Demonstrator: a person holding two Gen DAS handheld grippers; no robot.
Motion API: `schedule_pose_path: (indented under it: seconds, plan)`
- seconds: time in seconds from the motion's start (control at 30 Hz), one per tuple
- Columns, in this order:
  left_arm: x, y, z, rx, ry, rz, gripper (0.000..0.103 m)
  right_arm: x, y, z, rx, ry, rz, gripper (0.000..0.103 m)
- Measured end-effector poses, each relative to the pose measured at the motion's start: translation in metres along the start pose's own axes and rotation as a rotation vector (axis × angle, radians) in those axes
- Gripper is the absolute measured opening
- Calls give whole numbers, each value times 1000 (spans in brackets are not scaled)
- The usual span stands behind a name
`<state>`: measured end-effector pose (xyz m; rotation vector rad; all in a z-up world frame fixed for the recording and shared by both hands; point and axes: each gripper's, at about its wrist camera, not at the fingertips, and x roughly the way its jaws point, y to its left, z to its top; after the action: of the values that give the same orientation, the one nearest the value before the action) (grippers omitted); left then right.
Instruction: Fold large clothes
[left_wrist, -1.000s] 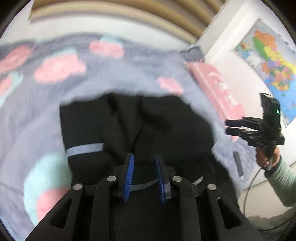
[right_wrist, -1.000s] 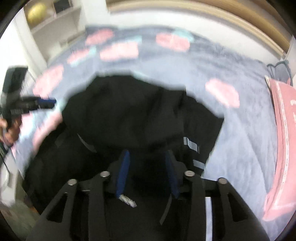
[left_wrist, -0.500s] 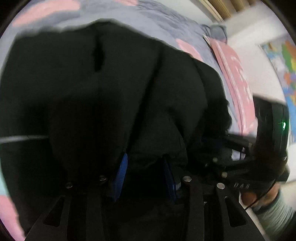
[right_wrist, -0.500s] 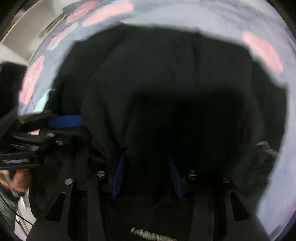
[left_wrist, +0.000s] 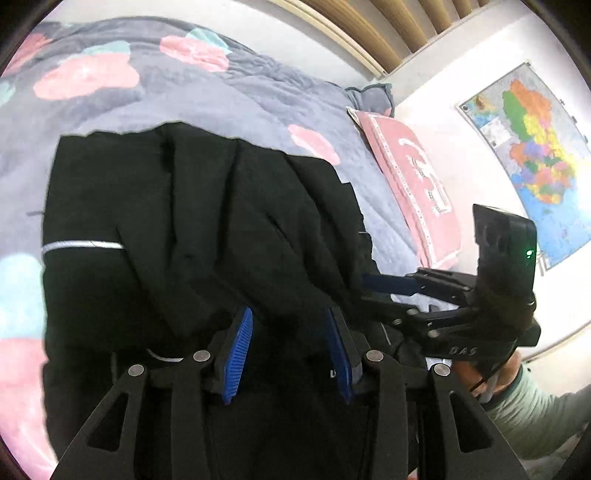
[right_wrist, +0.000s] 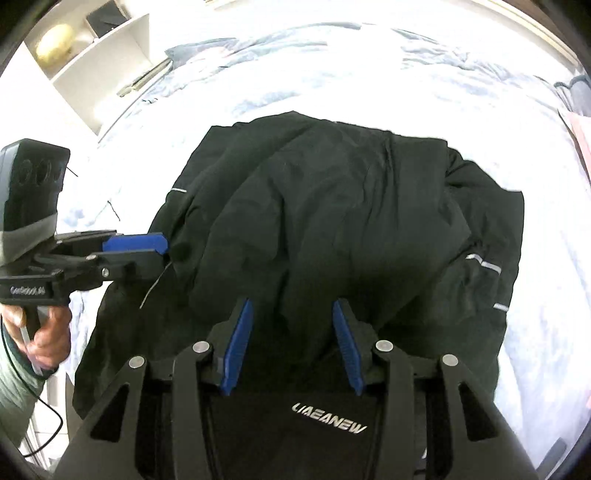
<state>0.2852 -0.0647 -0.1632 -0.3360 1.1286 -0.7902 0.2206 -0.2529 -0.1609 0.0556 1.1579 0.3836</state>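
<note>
A large black jacket (left_wrist: 192, 221) with grey reflective stripes lies bunched on the bed; it also fills the middle of the right wrist view (right_wrist: 332, 229). My left gripper (left_wrist: 290, 328) is open just over the jacket's near edge, nothing between its blue pads. My right gripper (right_wrist: 291, 325) is open too, above the near fold by a white logo. Each gripper shows in the other's view, the right one (left_wrist: 373, 291) and the left one (right_wrist: 162, 251), both at the jacket's sides with fingers apart.
The bed has a grey-blue quilt (left_wrist: 229, 96) with pink and teal blotches. A pink pillow (left_wrist: 413, 177) lies at its right. A map (left_wrist: 535, 147) hangs on the wall. White shelves (right_wrist: 92, 51) stand at the far left.
Both grippers have pulled back from the jacket, which filled the views half a second ago. The jacket now lies lower and more spread on the bed.
</note>
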Motion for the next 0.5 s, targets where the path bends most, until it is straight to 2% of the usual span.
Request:
schedule_pose_path:
  seconds: [0.07, 0.13, 0.2, 0.27, 0.4, 0.5]
  plan:
    - [20, 12, -2, -30, 25, 39, 42, 25, -1, -1, 5, 40, -46, 48]
    - [50, 36, -8, -103, 81, 91, 42, 50, -12, -5, 33, 94, -50, 47]
    - [71, 57, -15, -161, 114, 68, 42, 71, -20, -13, 54, 126, -46, 47]
    - [71, 66, -20, -183, 82, 27, 42, 74, -21, -20, 48, 82, -46, 47]
    - [57, 61, -31, -126, 30, 17, 42, 69, -23, -28, 38, 27, -36, 47]
    - [39, 42, -41, -44, 8, 69, 42, 56, -24, -38, 18, -11, -27, 47]
